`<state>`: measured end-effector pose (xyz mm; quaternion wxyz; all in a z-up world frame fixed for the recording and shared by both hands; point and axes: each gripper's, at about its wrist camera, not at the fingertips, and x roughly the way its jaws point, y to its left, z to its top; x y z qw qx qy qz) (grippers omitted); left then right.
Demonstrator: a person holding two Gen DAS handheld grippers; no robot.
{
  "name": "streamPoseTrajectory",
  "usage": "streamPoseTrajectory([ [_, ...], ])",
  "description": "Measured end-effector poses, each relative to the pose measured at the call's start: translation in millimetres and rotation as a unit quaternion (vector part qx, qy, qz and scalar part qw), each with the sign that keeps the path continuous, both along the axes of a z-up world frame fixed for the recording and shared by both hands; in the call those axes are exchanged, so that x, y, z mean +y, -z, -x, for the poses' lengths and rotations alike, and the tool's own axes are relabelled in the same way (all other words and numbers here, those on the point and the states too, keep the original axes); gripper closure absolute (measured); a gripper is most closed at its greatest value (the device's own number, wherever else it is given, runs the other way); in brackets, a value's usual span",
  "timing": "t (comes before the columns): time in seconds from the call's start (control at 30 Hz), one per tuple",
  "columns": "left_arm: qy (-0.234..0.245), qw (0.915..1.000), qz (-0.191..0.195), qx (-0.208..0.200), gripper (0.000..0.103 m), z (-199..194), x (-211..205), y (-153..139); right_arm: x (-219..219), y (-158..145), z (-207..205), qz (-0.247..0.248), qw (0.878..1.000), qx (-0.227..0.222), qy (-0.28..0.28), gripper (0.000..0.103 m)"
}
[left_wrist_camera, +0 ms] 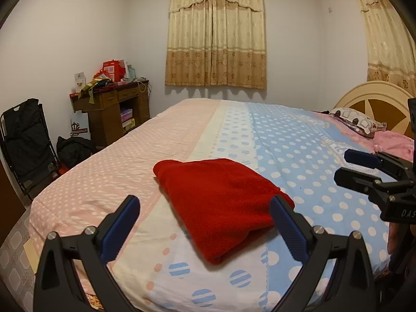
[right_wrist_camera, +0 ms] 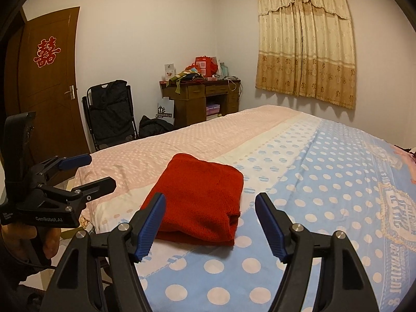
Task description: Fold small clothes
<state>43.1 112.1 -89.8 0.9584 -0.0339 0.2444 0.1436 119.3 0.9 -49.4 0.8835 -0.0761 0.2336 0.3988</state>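
Your left gripper (left_wrist_camera: 205, 208) and right gripper (right_wrist_camera: 210, 205) hover spread and empty, near the folded red fleece garment (left_wrist_camera: 221, 205) on the polka-dot bedsheet (left_wrist_camera: 299, 143).

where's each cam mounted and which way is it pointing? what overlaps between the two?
Left wrist: on the left hand-held gripper, looking forward over the bed at the folded red garment, curtain behind; its open blue-padded fingers frame the view, right hand-held gripper at right edge.
Right wrist: on the right hand-held gripper, same heading, door at left; left hand-held gripper and a hand at left edge.
Shared: garment, bed, desk, curtain.
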Motion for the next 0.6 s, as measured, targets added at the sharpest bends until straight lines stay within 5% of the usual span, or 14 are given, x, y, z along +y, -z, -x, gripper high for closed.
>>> streamPoseTrajectory([
  [0.6, 0.001, 1.0000, 0.000, 0.002, 0.001, 0.1, -3.8, 2.4, 2.1, 3.2, 2.5, -0.002, 1.000, 0.003, -0.003, 0.031],
])
